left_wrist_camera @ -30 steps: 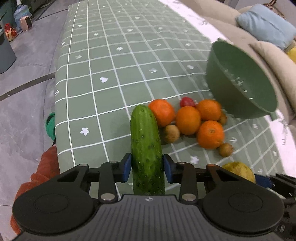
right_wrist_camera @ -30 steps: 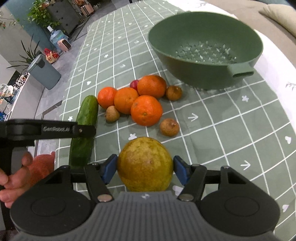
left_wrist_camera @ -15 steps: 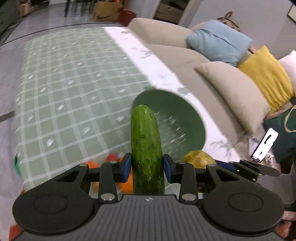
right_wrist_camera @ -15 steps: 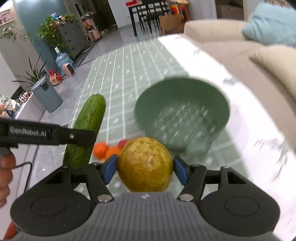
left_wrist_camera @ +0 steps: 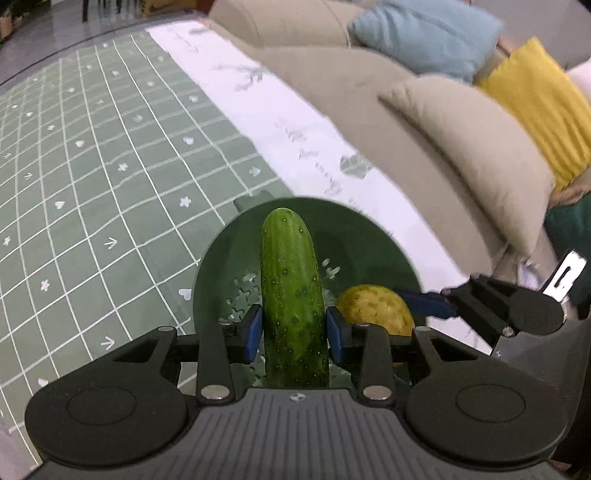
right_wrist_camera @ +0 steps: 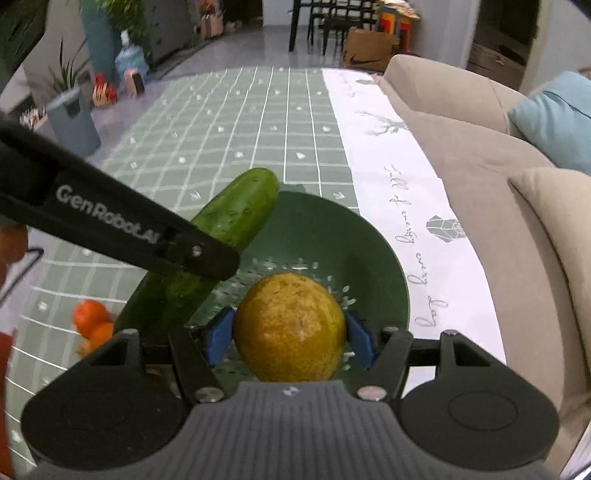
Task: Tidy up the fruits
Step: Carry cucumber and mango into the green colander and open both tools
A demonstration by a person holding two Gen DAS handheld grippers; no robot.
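Observation:
My left gripper is shut on a long green cucumber and holds it over the green colander. The cucumber also shows in the right wrist view, tilted across the colander's left rim. My right gripper is shut on a round yellow-green fruit and holds it above the colander's perforated bottom. That fruit also shows in the left wrist view, just right of the cucumber. Both grippers are close side by side.
Oranges lie on the green checked tablecloth left of the colander. A beige sofa with blue and yellow cushions runs along the table's right side. A white cloth strip covers the table's right edge.
Both grippers lifted their loads off the table and carried them over the colander. The pile of oranges dropped out of the left wrist view.

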